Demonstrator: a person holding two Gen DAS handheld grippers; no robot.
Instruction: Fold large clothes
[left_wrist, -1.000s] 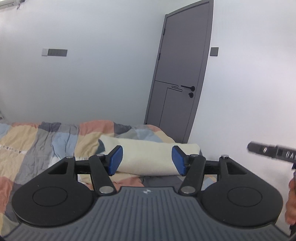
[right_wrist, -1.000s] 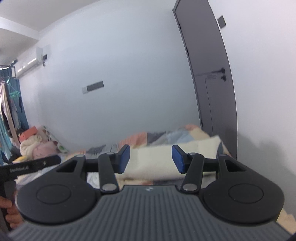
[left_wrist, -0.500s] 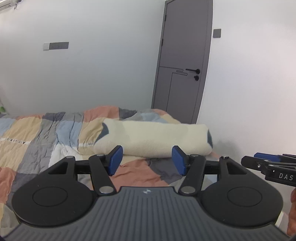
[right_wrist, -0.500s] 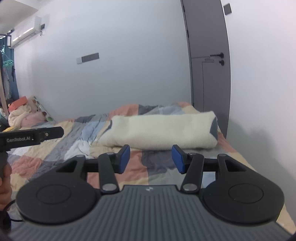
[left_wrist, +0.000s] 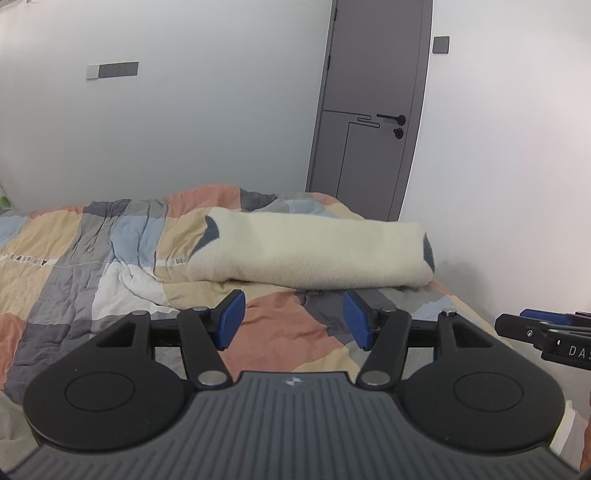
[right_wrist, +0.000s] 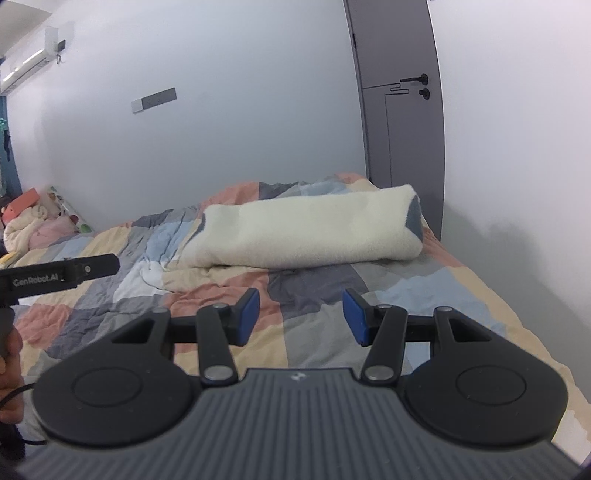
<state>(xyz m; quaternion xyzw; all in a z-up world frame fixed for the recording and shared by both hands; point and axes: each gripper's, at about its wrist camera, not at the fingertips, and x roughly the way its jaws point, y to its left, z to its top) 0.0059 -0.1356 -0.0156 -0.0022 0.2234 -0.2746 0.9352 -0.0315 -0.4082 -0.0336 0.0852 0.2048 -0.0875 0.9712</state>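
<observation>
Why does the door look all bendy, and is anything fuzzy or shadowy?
Left wrist view: the fisheye lens bows the grey door near the picture's edge; the cream garment looks sharp. Right wrist view: the door curves more, and a soft grey shadow falls on the white wall beside the bed.

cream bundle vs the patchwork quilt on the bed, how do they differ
The cream bundle is one plain pale colour with grey-blue patches at its ends; the patchwork quilt is blocks of orange, grey, blue and tan. The bundle is folded into a thick, compact roll; the quilt lies spread out and wrinkled. The bundle looks fleecy, the quilt smoother. Both are soft textiles, the bundle resting on the quilt.
</observation>
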